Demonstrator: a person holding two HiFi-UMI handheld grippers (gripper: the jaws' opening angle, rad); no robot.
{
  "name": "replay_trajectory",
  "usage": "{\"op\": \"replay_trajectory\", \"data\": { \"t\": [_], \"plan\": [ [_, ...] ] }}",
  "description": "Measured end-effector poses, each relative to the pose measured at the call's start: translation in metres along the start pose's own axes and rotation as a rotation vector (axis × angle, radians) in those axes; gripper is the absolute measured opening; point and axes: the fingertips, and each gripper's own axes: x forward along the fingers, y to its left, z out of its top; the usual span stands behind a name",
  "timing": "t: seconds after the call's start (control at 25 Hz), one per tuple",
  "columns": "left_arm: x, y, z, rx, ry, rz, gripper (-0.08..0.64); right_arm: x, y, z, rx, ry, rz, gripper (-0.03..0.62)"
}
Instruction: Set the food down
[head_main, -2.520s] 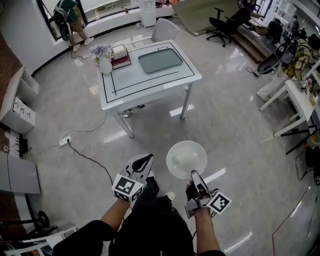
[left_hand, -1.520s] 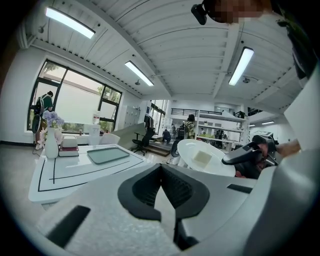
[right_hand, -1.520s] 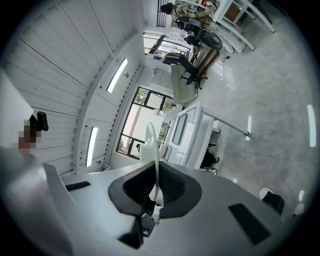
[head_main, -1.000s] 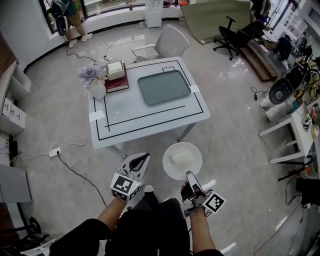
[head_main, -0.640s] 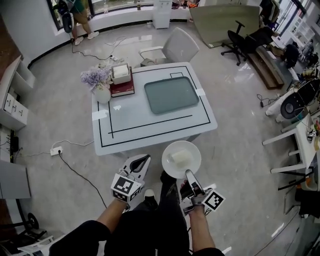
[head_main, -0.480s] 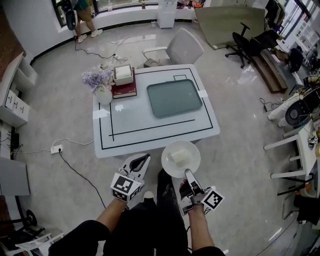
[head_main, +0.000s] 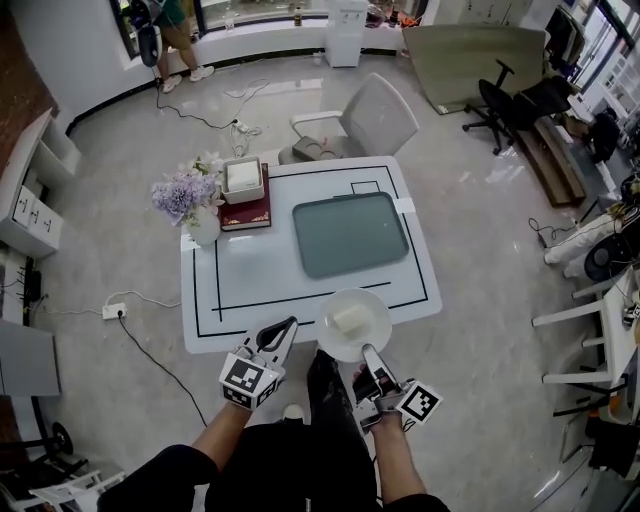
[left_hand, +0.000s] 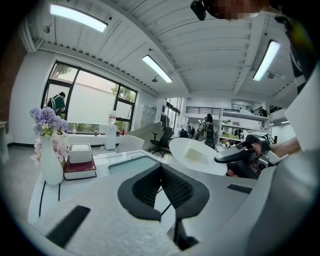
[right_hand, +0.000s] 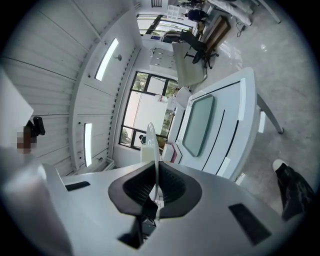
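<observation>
A white plate (head_main: 353, 324) carries a pale block of food (head_main: 347, 319). My right gripper (head_main: 368, 354) is shut on the plate's near rim and holds it level over the white table's (head_main: 250, 280) front edge. In the right gripper view the plate (right_hand: 152, 145) shows edge-on between the jaws. In the left gripper view the plate (left_hand: 195, 155) and its food (left_hand: 193, 154) hang to the right. My left gripper (head_main: 283, 329) is shut and empty, just short of the table's front edge, left of the plate.
A grey-green tray (head_main: 350, 234) lies on the table inside a black outline. At the back left stand a vase of purple flowers (head_main: 190, 205) and a white box on a red book (head_main: 244, 196). A white chair (head_main: 368, 118) stands behind the table. A power cable (head_main: 150, 335) runs on the floor.
The table has come closer. The plate, held above the floor before, now hangs over the table's front edge. Both grippers have kept their closure.
</observation>
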Motion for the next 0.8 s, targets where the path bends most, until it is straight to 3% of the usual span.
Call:
{"op": "replay_trajectory", "data": {
  "t": [0.56, 0.72, 0.8],
  "plan": [
    [0.108, 0.049, 0.022, -0.043, 0.045, 0.035, 0.006, 0.1, -0.047, 0.092, 0.001, 0.096, -0.043, 0.017],
    [0.126, 0.058, 0.024, -0.056, 0.116, 0.054, 0.006, 0.125, -0.071, 0.11, 0.008, 0.115, -0.057, 0.017],
    [0.136, 0.063, 0.017, -0.05, 0.085, 0.054, 0.006, 0.137, -0.083, 0.116, 0.045, 0.119, -0.07, 0.017]
  ]
}}
